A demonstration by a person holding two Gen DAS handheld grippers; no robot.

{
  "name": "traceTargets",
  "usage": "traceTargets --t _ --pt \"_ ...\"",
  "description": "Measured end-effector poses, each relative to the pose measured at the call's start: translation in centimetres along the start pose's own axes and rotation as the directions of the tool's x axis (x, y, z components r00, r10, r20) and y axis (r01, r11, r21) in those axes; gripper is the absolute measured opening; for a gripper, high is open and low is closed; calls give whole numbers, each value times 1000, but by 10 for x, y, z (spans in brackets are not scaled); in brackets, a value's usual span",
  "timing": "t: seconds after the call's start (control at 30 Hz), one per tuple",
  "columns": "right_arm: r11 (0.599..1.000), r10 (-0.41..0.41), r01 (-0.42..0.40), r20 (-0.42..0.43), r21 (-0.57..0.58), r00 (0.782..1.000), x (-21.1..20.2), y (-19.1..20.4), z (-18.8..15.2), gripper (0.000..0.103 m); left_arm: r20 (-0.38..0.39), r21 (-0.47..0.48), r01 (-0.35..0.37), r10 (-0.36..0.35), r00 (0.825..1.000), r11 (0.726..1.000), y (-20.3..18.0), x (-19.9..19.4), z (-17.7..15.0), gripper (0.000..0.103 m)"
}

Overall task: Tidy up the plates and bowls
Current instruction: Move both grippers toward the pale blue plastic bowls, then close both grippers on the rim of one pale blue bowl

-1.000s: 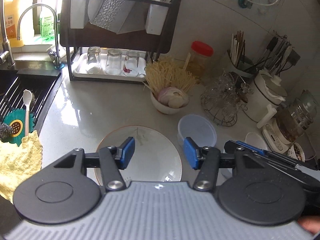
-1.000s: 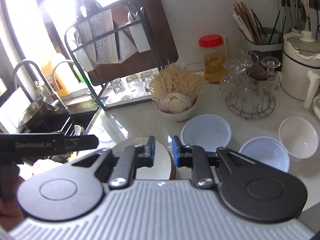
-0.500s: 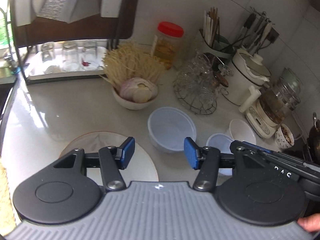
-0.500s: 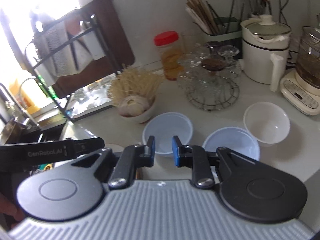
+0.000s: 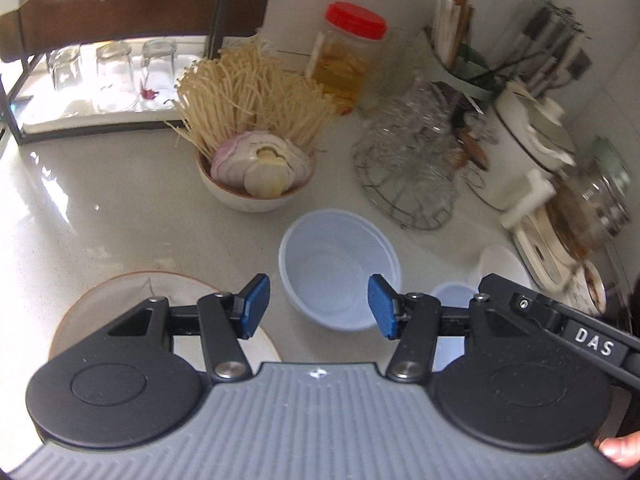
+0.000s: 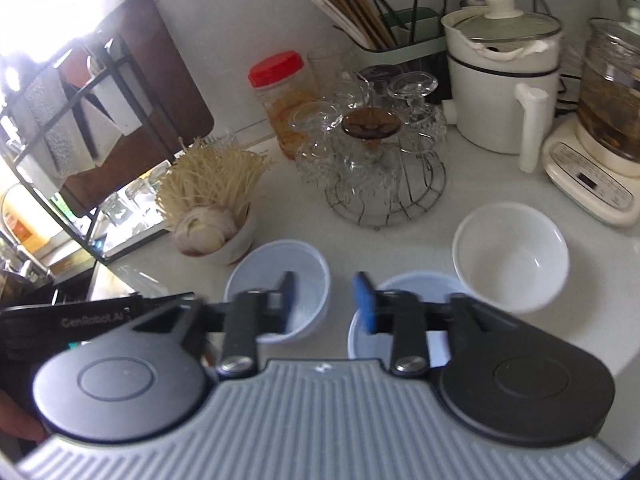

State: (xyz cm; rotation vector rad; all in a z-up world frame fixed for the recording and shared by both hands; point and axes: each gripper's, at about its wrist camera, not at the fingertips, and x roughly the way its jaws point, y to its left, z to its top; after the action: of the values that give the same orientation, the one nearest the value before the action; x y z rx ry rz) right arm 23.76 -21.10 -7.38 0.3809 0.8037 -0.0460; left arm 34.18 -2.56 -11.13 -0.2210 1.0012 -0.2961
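Observation:
A pale blue bowl (image 5: 340, 268) stands on the white counter, just ahead of my open, empty left gripper (image 5: 318, 306). A white plate with a brown rim (image 5: 132, 292) lies under the left finger. A second pale blue bowl (image 5: 450, 294) and a white bowl (image 5: 502, 260) sit to the right. In the right wrist view my right gripper (image 6: 324, 300) is open and empty, above the gap between the first blue bowl (image 6: 288, 268) and the second blue bowl (image 6: 412, 286). The white bowl (image 6: 510, 258) stands right of them.
A bowl of onion and enoki mushrooms (image 5: 256, 172) stands behind the blue bowl. A wire rack of glasses (image 6: 376, 160), a red-lidded jar (image 6: 286, 96), a white pot (image 6: 504, 76) and a kettle base (image 6: 592, 180) line the back. A dish rack (image 5: 100, 80) stands far left.
Both grippers have swung right, away from the sink and plate, toward the bowls. The right gripper's jaws have opened. The left gripper stays open.

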Motion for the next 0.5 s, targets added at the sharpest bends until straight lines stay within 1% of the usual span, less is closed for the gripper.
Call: traceTargets --t 0.1,0.23,0.37,0.43,0.5 --pt "998 61 -61 -40 -1 997 20 -9 11 52 -11 -46 -25 25 1000 999 2 15 4 60" --pt "993 115 -118 -113 -15 987 49 -13 20 52 -32 -105 -69 66 997 992 6 34 5 60" --pt "988 136 -146 -182 -45 974 75 -16 21 51 -45 -164 -104 98 994 981 12 50 2 59" --pt "986 143 -157 -209 -54 967 87 -19 21 51 -52 -176 -122 114 992 977 13 57 0 59" --pt "985 148 -166 -236 -57 960 97 -22 20 48 -61 -191 -122 113 992 974 14 63 -2 58"
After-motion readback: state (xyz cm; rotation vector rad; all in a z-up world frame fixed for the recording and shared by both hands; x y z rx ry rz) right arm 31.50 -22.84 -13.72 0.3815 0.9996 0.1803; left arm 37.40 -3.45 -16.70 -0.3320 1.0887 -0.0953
